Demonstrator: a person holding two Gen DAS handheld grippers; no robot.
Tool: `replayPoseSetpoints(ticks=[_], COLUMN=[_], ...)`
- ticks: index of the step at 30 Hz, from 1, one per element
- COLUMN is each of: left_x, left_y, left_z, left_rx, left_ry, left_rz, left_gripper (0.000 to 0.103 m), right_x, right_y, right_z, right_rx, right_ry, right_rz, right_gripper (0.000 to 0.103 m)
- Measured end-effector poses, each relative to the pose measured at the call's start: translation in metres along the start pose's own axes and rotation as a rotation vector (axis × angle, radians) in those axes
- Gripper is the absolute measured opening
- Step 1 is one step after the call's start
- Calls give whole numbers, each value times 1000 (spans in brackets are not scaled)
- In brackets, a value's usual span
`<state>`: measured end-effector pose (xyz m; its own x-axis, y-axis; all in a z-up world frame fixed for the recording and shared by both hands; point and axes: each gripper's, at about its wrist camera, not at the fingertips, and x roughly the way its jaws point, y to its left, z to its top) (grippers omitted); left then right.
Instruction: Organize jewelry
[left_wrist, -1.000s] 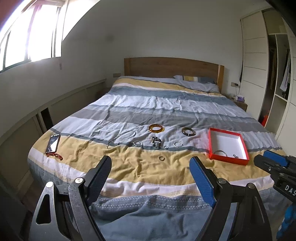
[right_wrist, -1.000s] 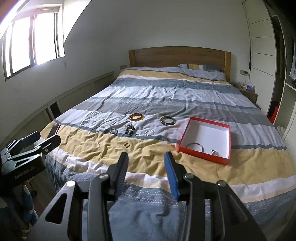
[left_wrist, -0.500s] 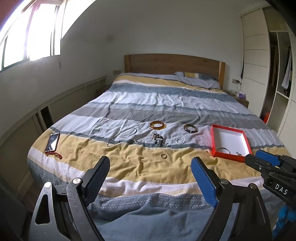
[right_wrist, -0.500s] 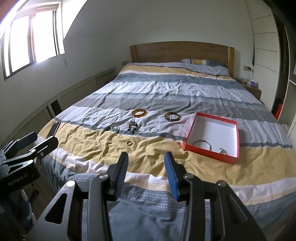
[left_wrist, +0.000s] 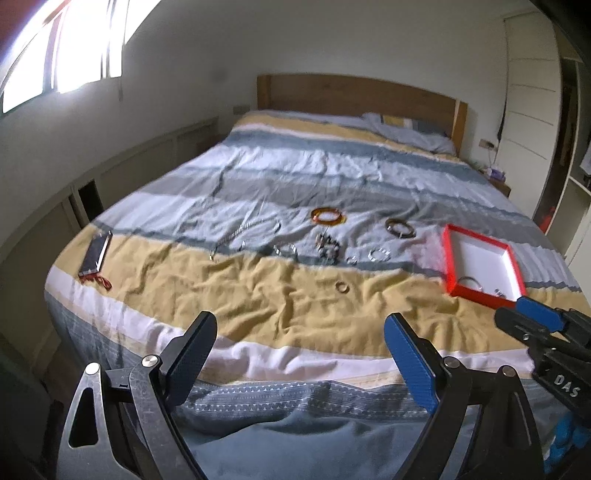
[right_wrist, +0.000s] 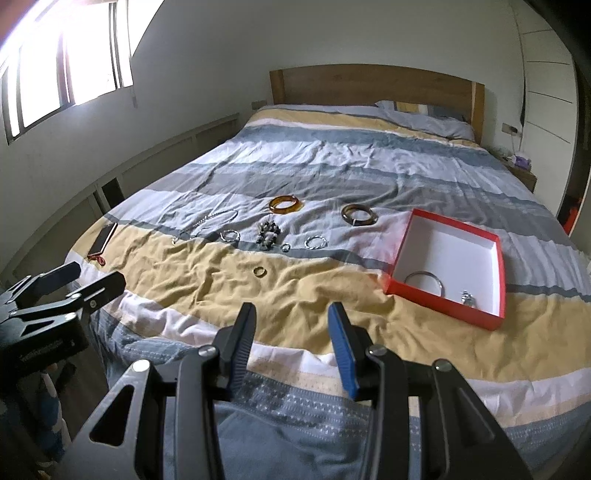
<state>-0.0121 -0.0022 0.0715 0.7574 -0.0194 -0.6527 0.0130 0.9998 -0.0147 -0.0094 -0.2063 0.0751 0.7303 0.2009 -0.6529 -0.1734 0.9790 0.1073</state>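
Both grippers had edged nearer the bed (right_wrist: 369, 158) since a moment before. Left gripper (left_wrist: 299, 354) hung with jaws wide apart, empty; right gripper (right_wrist: 291, 341) jaws also apart, empty. Jewelry lay in a loose row mid-bed: orange bangle (right_wrist: 284, 204), gold ring (right_wrist: 259, 271). Red box (right_wrist: 448, 295) beside them held a silver bangle (right_wrist: 424, 280).
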Motion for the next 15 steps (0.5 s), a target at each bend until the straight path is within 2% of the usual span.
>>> replayPoseSetpoints(ticks=[7, 15], left_x=[59, 121], left_y=[8, 2], left_z=[-9, -4], left_rx=[-4, 8], left_ry=[92, 147], left_rz=[-40, -117], left_gripper=[85, 70], right_x=[46, 104], right_y=[-14, -27], right_z=[1, 12], right_rx=[11, -1], right_ry=[49, 99], right_rz=[15, 38], right_gripper=[39, 39])
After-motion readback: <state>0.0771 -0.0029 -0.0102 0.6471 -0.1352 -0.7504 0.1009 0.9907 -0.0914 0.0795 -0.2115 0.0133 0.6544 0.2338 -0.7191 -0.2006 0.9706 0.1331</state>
